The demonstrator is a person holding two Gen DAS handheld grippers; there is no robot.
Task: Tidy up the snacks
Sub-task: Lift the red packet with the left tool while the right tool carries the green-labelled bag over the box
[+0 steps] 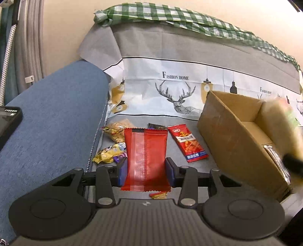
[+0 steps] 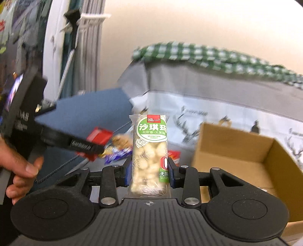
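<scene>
Grey sofa seat [image 1: 178, 151], deer-print cover [image 1: 176, 94] behind. We note the left gripper [image 1: 146, 171] pinching a red snack packet [image 1: 145, 159] over the seat; right gripper [image 2: 149, 173] clamps a sachima bar [image 2: 150, 151] upright beside the cardboard box [image 2: 246, 151].

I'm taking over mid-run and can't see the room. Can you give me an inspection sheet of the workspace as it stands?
Surface: grey sofa seat, printed deer cover on the backrest.
Job's things: red snack packet in the left gripper; green-label sachima packet in the right gripper; open cardboard box on the right with a silvery packet inside.
Clutter: loose on the seat, a red spicy-strip packet, two yellow snack bags and a dark wrapper.
Grippers: both shut on their packets.
Cables: nothing seen.
Surroundings: blue armrest, green checked cloth, curtains, phone on the armrest.
</scene>
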